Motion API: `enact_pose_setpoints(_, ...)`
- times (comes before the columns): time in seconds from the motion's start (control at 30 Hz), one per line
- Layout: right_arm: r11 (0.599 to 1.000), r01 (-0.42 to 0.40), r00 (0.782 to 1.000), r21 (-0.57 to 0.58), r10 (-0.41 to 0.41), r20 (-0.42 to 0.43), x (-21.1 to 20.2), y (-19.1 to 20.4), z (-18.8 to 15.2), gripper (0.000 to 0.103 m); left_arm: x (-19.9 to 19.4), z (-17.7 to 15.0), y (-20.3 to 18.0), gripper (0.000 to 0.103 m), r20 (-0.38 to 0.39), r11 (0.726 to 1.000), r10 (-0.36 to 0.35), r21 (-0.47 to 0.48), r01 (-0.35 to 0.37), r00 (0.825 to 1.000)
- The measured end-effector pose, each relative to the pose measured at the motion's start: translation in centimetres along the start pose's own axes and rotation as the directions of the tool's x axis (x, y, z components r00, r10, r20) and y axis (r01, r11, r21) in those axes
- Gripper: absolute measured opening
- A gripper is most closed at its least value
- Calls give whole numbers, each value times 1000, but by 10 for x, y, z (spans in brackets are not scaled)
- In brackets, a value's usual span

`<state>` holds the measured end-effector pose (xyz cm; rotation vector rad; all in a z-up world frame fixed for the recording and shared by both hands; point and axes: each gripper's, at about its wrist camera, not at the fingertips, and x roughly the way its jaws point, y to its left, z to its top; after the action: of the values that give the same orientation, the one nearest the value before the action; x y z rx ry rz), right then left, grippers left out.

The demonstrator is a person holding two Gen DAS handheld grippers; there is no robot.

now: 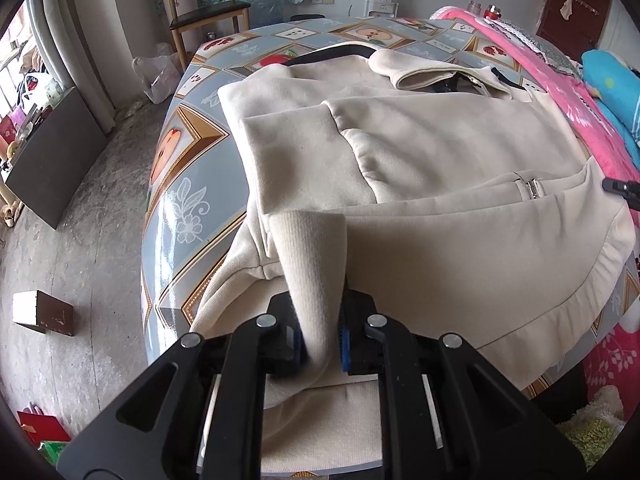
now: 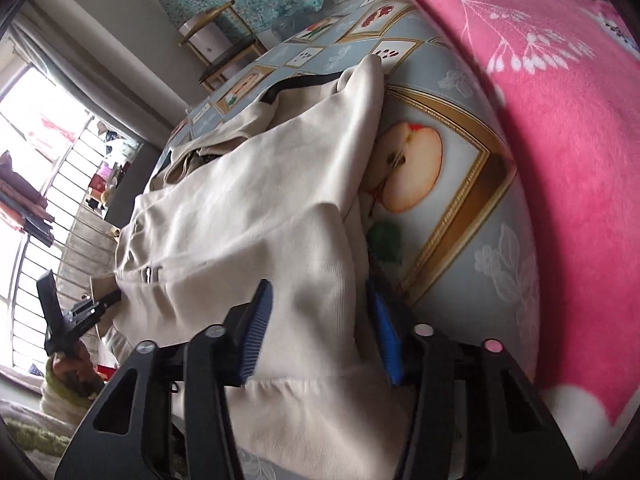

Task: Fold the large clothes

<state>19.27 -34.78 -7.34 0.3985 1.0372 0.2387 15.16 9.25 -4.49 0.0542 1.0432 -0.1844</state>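
presently lying on the counter (image 1: 188,184) with its fruit-print cover: cream jacket (image 1: 440,152), partly folded, hem nearest. left tool (image 1: 322,340) clenched on the ribbed cuff (image 1: 312,256) at the near hem. right tool (image 2: 320,332) straddling the hem's right corner, blue pads apart, not yet pressing. pink blanket (image 2: 560,120) alongside.

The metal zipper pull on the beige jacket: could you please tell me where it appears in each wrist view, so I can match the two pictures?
Left wrist view: the zipper pull sits right of centre, on the jacket front, near the right edge.
Right wrist view: it shows lower left, small, on the jacket's left part.
Shared landmark: the wooden chair beyond the table, upper left in both views.
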Motion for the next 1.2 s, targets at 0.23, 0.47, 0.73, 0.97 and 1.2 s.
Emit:
enact_pose_setpoints(0.23,944,280,959,-176,-268,89,-13,46,-15,23,0,0,0,12,5,1000,5,9,-5,1000)
enact_pose_setpoints(0.47,854,408,912,-324,-368,180,-17,85,-28,22,-1,-1,-1,12,15,1000,6,25,-6,1000)
enact_pose_setpoints(0.73,871,421,905,-254,-385,180,-8,78,-18,7,-10,-4,6,7,66,999,-32,6,32,997)
enact_pose_setpoints(0.97,842,506,831,-187,-418,366,-67,115,-45,6,-67,-18,7,5,203,995,-94,31,90,975)
enact_pose_setpoints(1.2,862,489,793,-134,-375,480,-100,133,-23,6,-120,7,16,5,327,990,-144,42,138,934)
